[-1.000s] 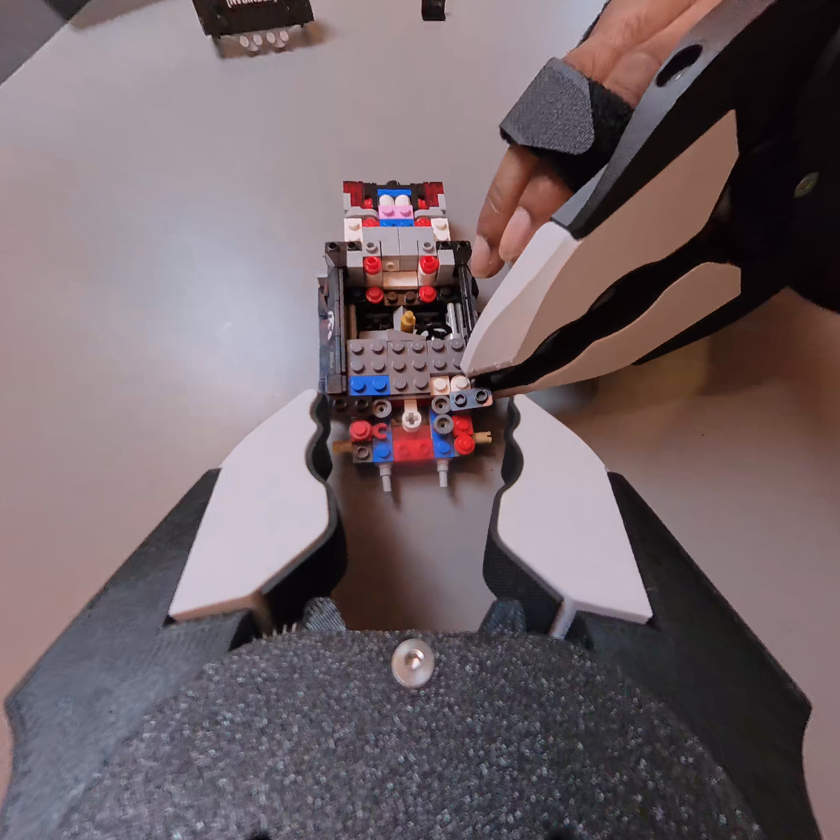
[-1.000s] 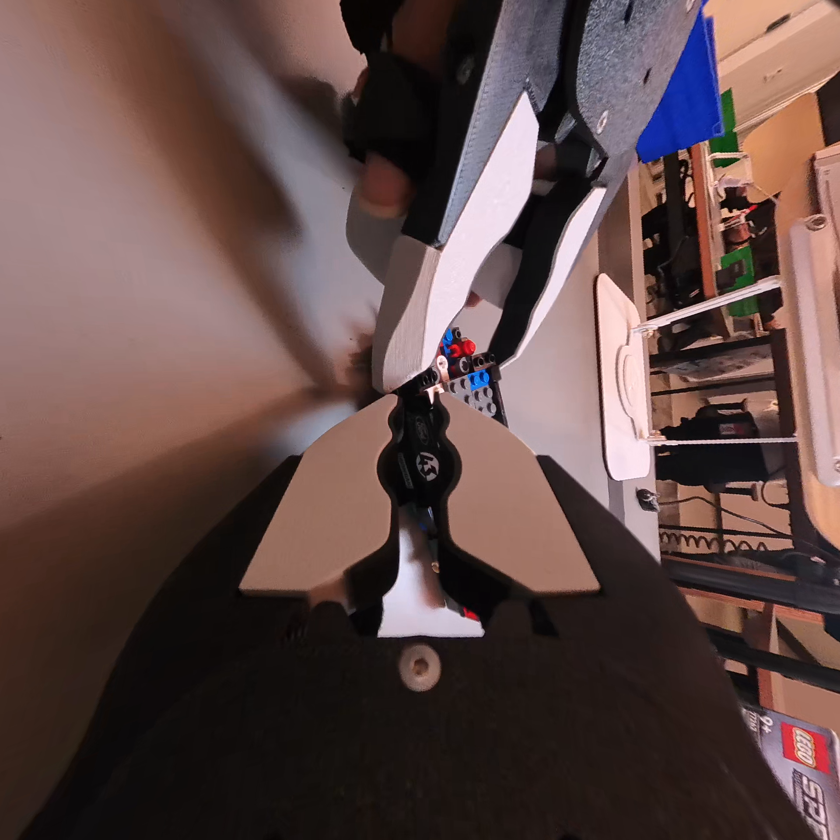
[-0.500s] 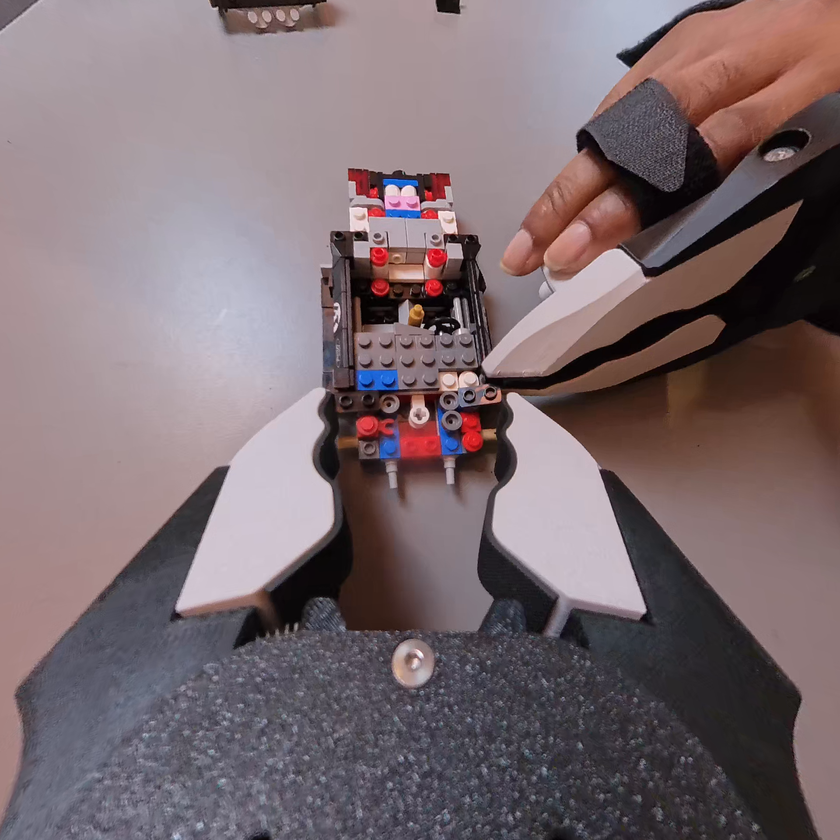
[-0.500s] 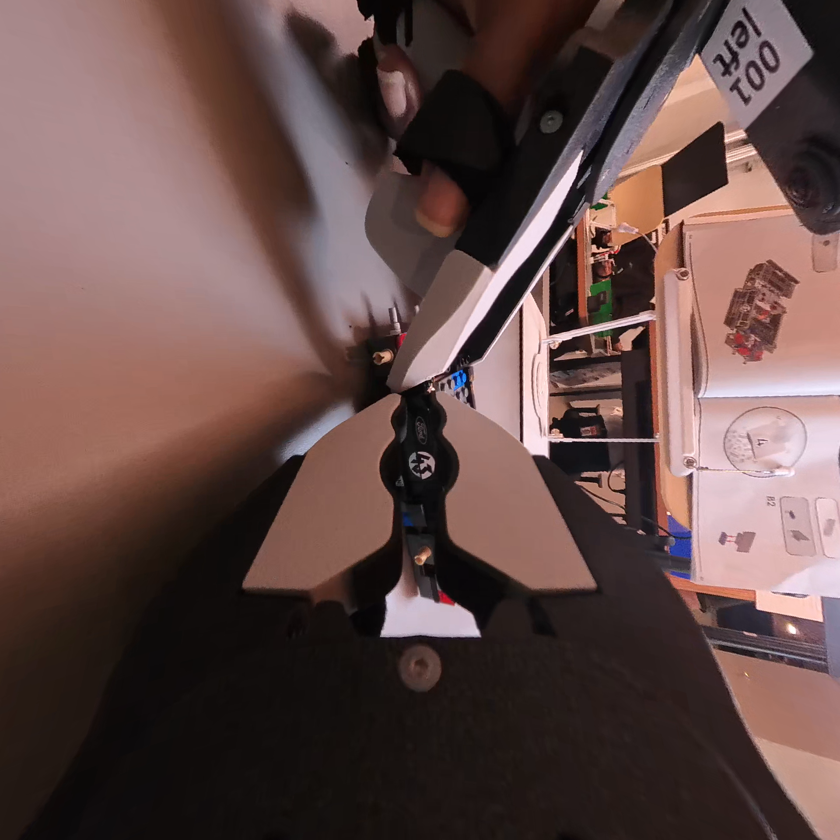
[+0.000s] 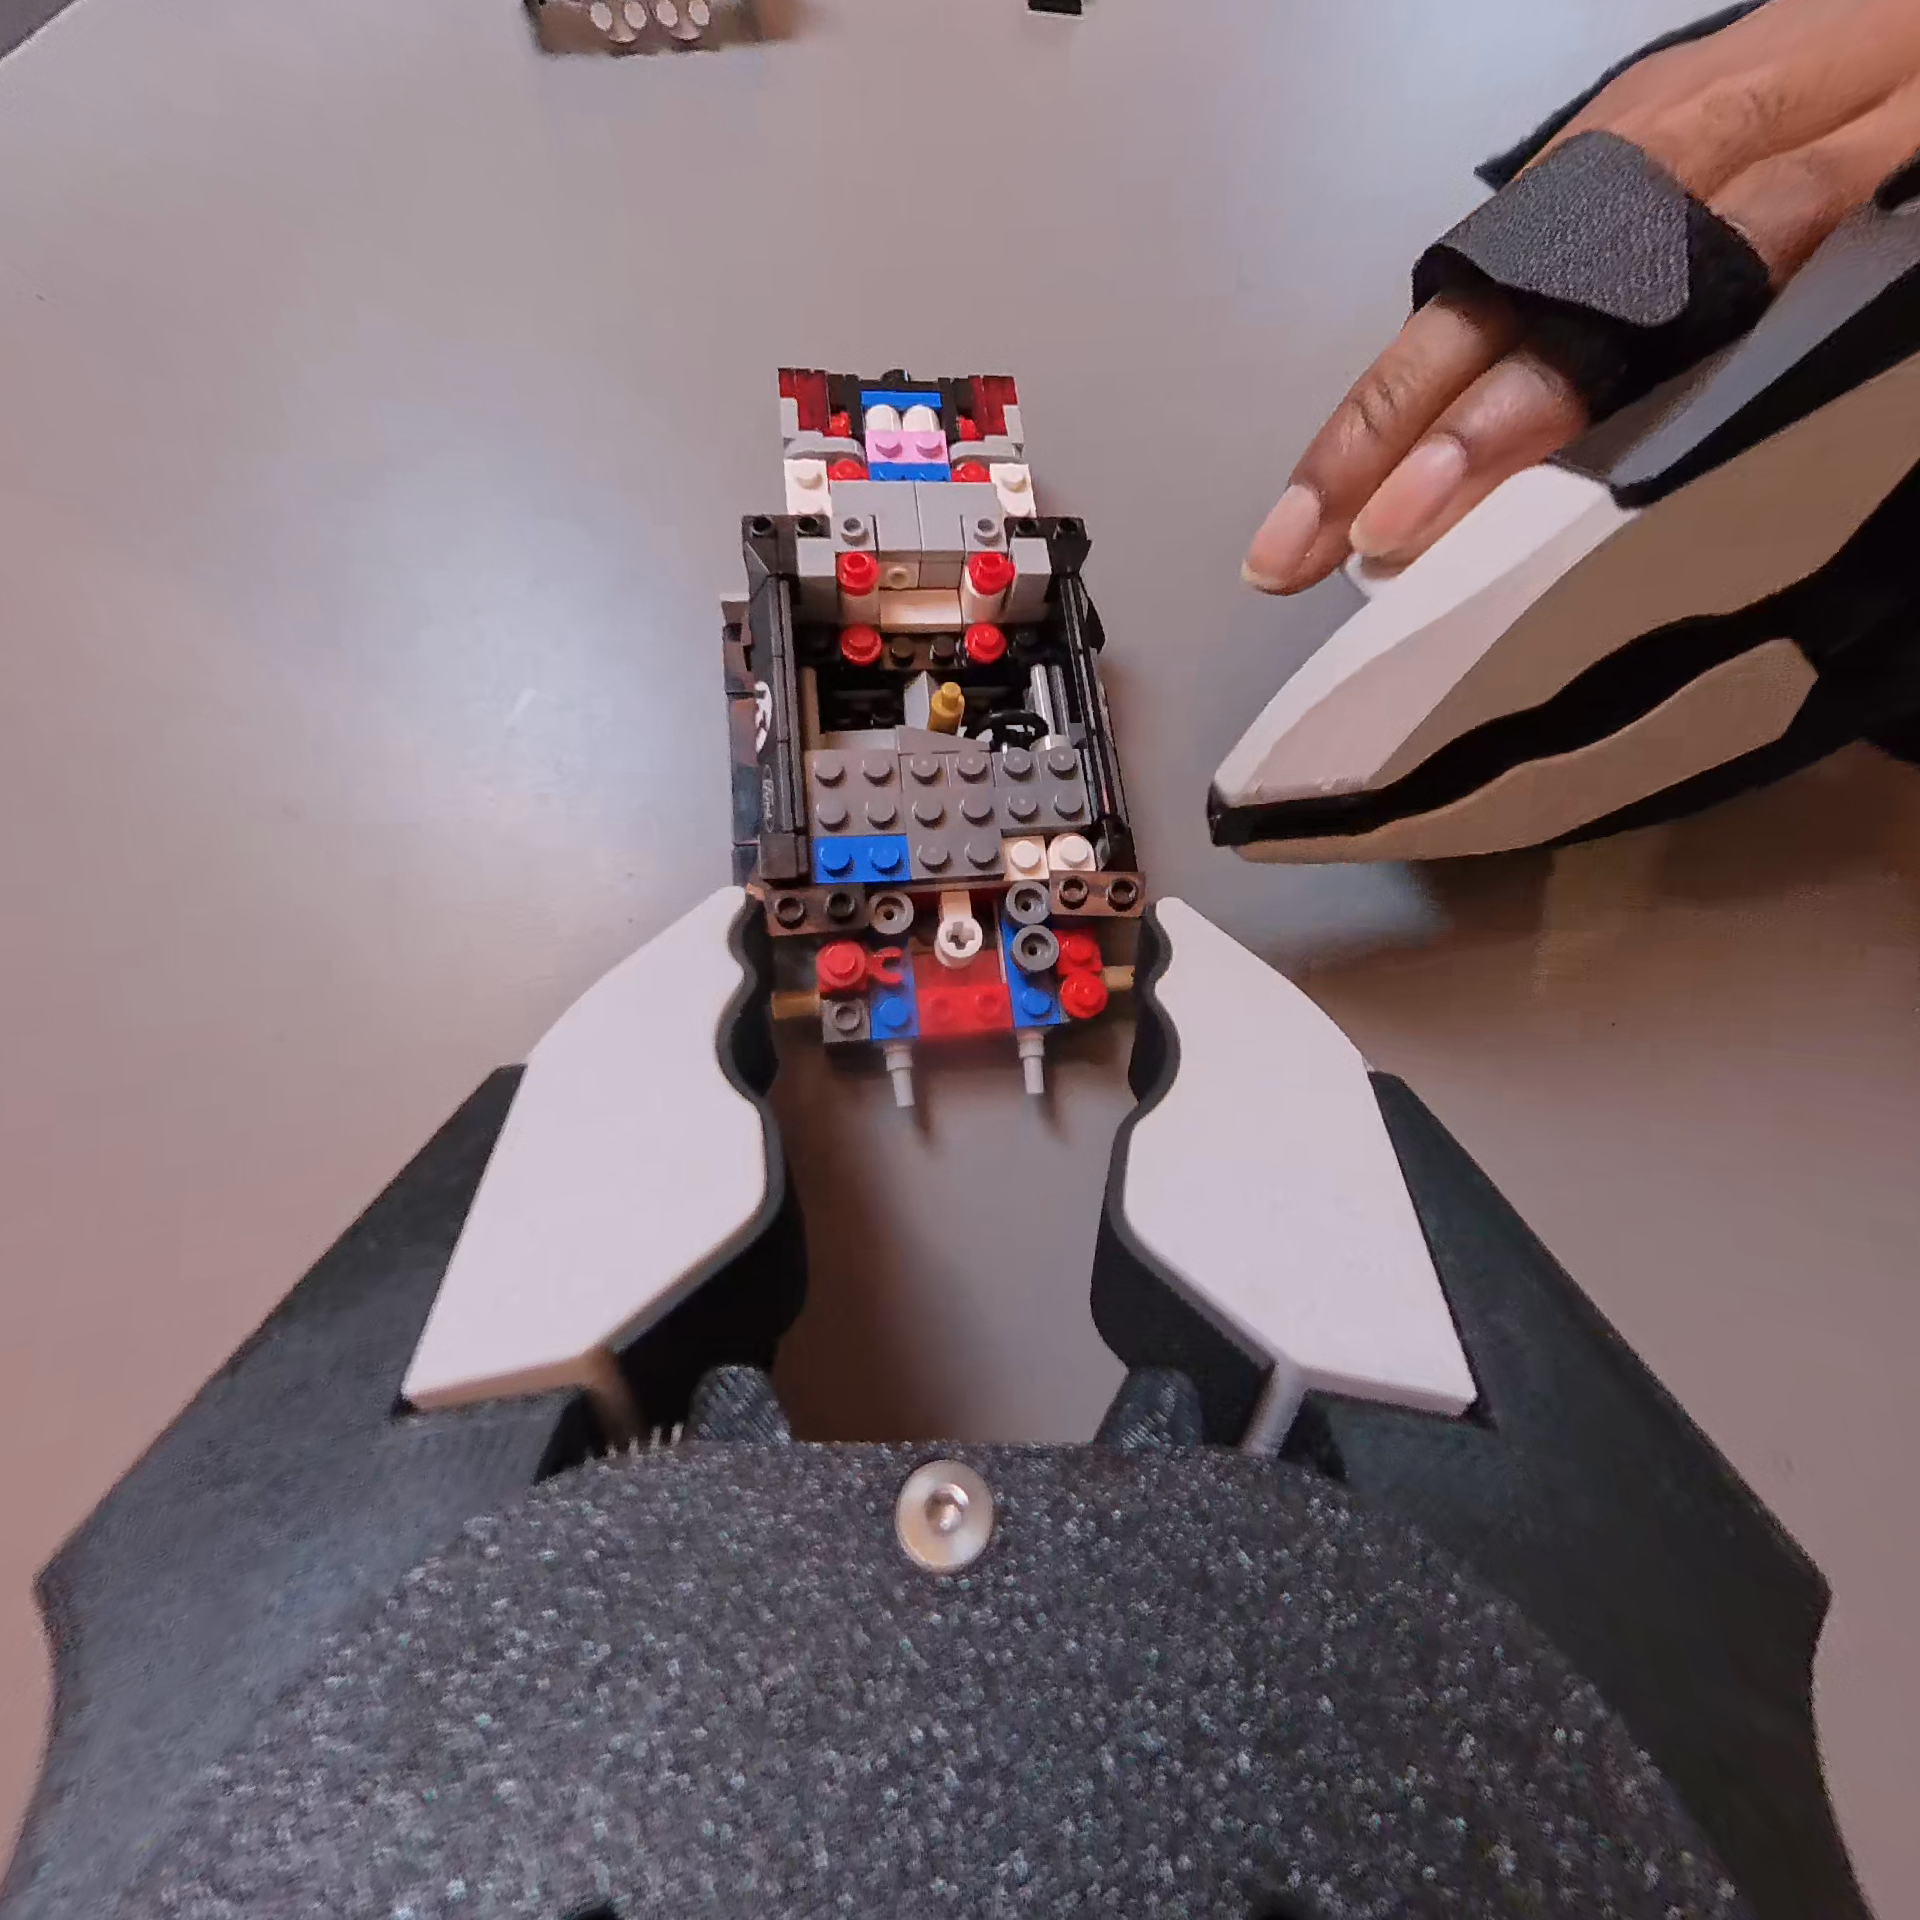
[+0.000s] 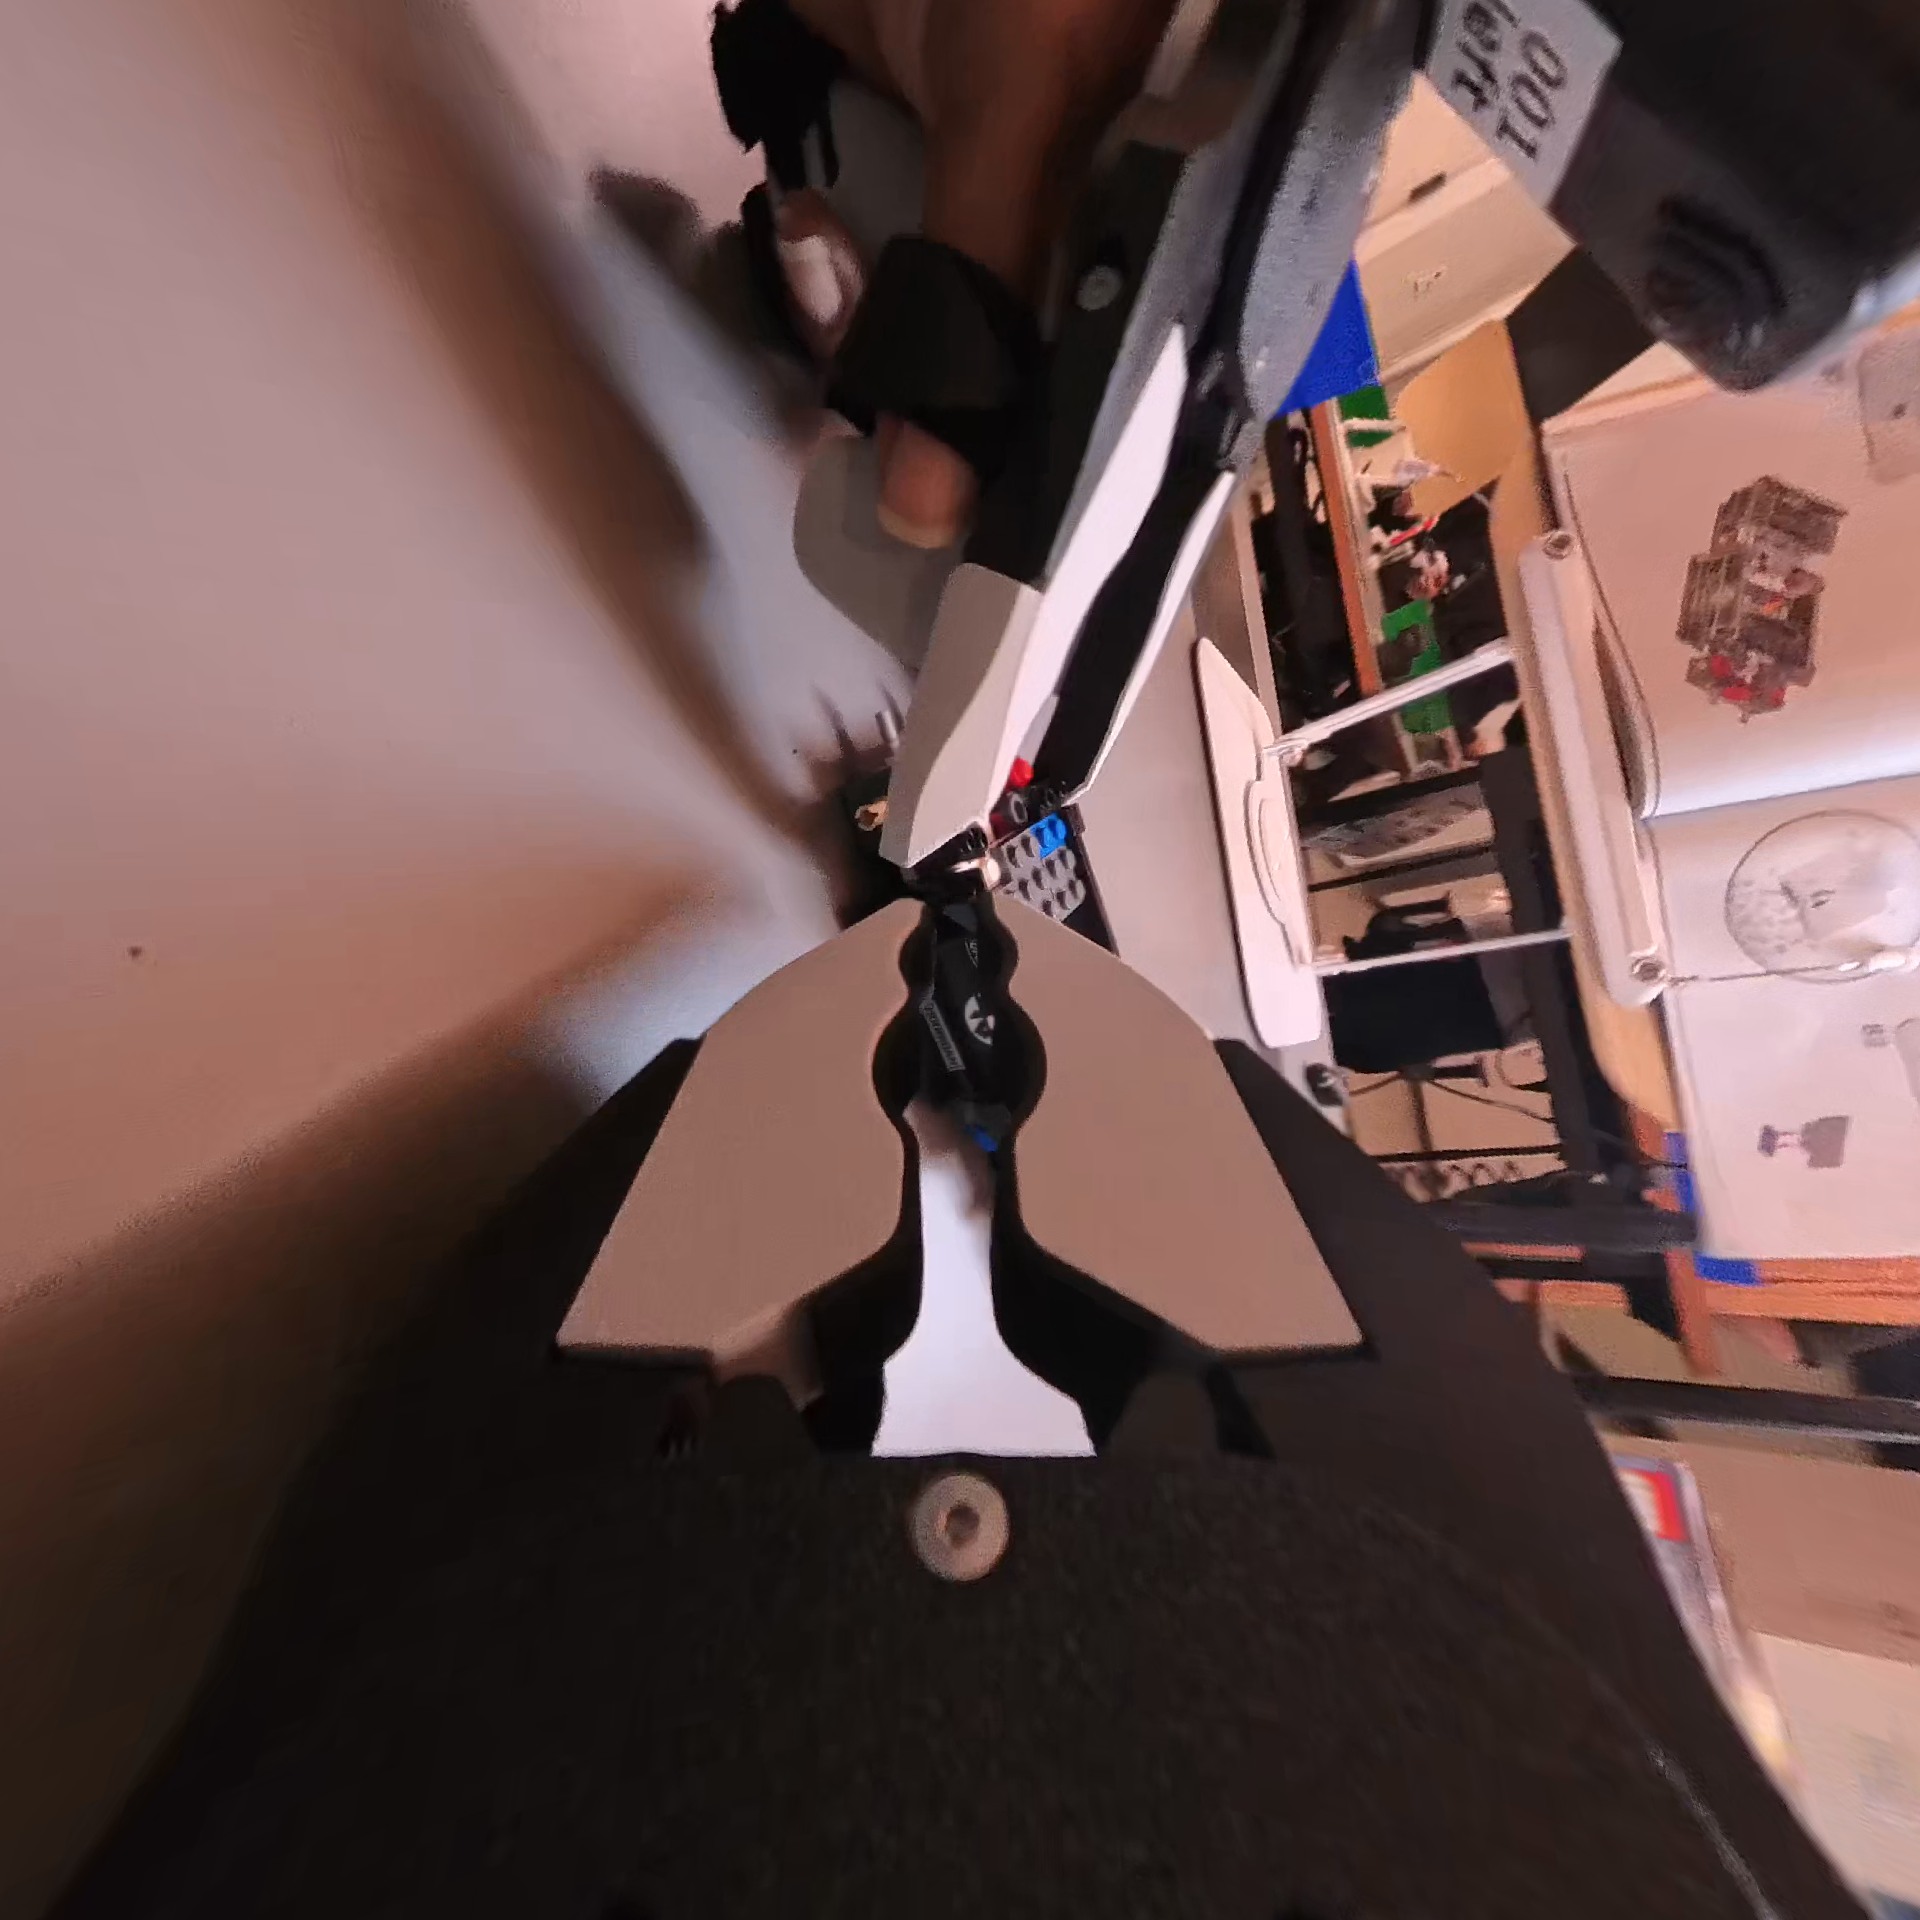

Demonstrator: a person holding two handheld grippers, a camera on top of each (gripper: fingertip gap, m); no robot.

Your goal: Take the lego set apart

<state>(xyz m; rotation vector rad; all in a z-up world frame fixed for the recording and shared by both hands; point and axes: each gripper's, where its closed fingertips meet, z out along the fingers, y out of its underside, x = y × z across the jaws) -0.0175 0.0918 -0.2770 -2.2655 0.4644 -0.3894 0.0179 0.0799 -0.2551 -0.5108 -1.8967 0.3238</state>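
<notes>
Grey table (image 5: 312, 520) with both tongs at work.

The left gripper (image 5: 948, 920) stands wide, its two fingers set against either side of the near end of the lego set (image 5: 935, 790). It appears to clamp that end and pin the car-shaped model flat. The rest of the model runs straight ahead of the fingertips.

The right gripper (image 6: 961, 909) lies on its side just right of the left one's fingertips, apart from the model. Its jaws are closed on a thin black panel (image 6: 961, 1023), judged to be already free of the model. The person's right hand (image 5: 1455, 416) rests along its upper finger.

To do this step well, carry the panel clear to the right and lay it on bare table before letting go. Meanwhile the left tongs should keep the model pressed down, since small studs and pins near their fingertips look easy to knock loose. More loose pieces (image 5: 655, 16) lie far ahead of the left tongs.

Writing:
- The panel bears small white printed markings.
- A grey label (image 6: 1507, 104) sits on the left gripper's body.
- Beyond the table, a blurred box (image 6: 1652, 1507) shows a red patch.
</notes>
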